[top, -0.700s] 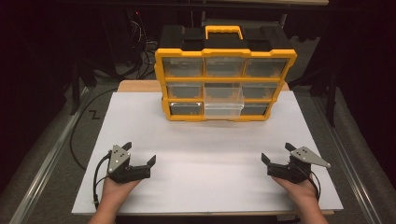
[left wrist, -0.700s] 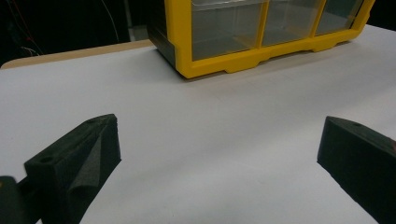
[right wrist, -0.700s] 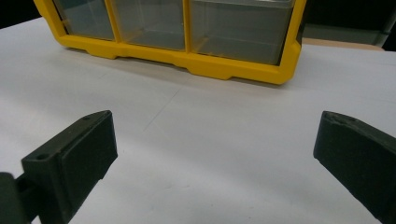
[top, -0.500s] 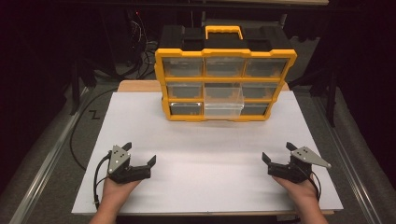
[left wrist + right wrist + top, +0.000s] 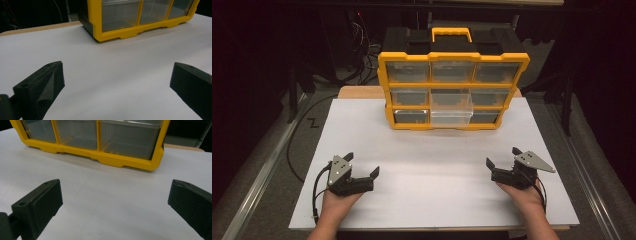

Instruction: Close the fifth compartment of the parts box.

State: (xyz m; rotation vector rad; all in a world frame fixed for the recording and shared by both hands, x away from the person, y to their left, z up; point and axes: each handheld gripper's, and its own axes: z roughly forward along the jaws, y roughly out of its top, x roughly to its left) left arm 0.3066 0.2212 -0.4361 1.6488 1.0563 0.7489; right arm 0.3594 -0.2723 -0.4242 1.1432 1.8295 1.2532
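A yellow organiser cabinet (image 5: 453,90) with several clear drawers and a yellow handle stands upright at the back middle of the white board (image 5: 432,165). A clear drawer (image 5: 451,113) low in its middle column sticks out a little. My left gripper (image 5: 361,165) rests at the front left, open and holding nothing. At the front right my right gripper (image 5: 502,156) is open and holds nothing too. In the left gripper view the left gripper (image 5: 117,82) faces the cabinet (image 5: 140,17) across bare board. In the right gripper view the right gripper (image 5: 115,200) faces the cabinet (image 5: 100,142) likewise.
The white board lies on a wooden tabletop (image 5: 359,92) whose edge shows behind it. Cables (image 5: 294,145) run along the dark floor at the left. Metal rails (image 5: 592,195) flank the board on both sides. Wide bare board lies between the grippers and the cabinet.
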